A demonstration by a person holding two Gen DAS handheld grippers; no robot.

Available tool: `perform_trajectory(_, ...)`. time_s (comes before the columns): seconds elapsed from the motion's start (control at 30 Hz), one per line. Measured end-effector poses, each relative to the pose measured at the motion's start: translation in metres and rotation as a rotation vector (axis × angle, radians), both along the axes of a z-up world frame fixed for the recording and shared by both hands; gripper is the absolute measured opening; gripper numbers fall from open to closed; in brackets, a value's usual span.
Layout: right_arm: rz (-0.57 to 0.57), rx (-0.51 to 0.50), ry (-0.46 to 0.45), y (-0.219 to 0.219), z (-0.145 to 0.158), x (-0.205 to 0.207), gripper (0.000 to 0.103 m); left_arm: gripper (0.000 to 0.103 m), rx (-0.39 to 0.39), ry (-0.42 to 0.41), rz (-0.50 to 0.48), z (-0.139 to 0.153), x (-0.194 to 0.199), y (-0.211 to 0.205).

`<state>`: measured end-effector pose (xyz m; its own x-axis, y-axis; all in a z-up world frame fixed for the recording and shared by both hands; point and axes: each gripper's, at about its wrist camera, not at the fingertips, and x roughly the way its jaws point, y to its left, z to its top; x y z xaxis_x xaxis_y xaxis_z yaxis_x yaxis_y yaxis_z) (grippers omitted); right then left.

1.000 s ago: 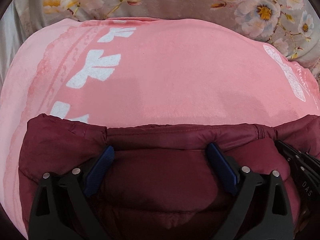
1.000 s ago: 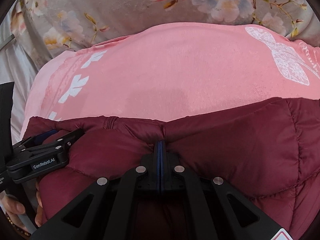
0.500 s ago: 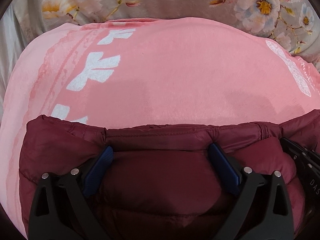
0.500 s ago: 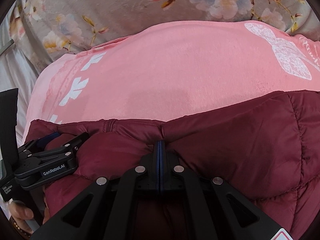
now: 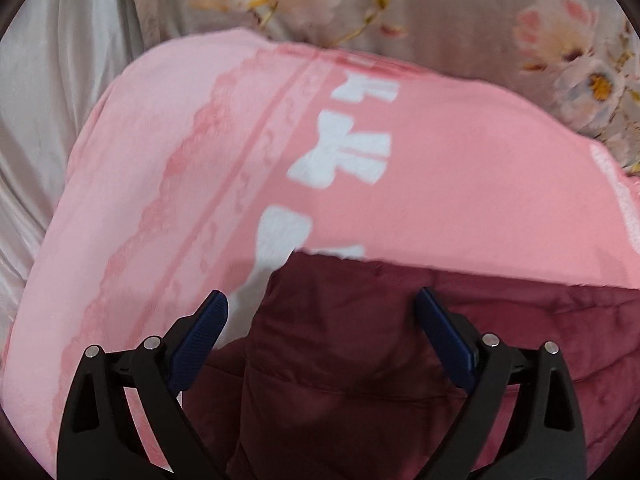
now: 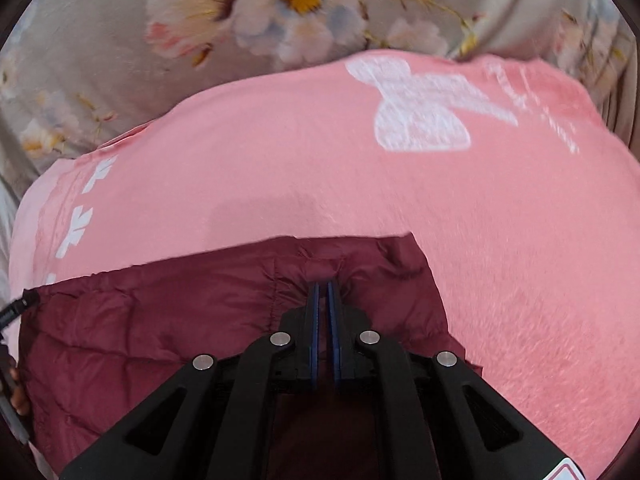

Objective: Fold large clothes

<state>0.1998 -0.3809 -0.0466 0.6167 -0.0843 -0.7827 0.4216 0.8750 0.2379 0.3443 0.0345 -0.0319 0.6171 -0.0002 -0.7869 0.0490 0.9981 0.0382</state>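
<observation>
Our right hand-held gripper (image 6: 323, 286) pinches the maroon puffer jacket (image 6: 168, 320) at lower centre (over a pink blanket (image 6: 280, 176)); our left hand-held gripper (image 5: 320, 304) gapes wide, jacket (image 5: 344, 360) between its fingers.

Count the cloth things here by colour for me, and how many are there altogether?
Maroon: 1, the jacket.
Pink: 1, the blanket under it.
Grey with flowers: 1, the sheet beneath both.
Pale silvery: 1, the plain cloth at the far left.
Total: 4.
</observation>
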Motion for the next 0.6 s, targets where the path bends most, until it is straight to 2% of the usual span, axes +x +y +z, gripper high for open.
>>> perform_trajectory(0.13, -0.013, -0.003, 0.004, 0.000, -0.013, -0.001, 0.001, 0.098, -0.038, 0.019, 0.012, -0.019, 0.001, 0.009)
perform_trajectory(0.33, -0.026, 0.027, -0.014, -0.003, -0.020, -0.003, 0.000, 0.098, -0.075, 0.043, 0.016, -0.027, 0.004, 0.010)
perform_trajectory(0.6, -0.030, 0.047, -0.026, -0.005, -0.022, -0.002, 0.000, 0.098, -0.060, 0.040, 0.018, -0.030, 0.005, 0.008)
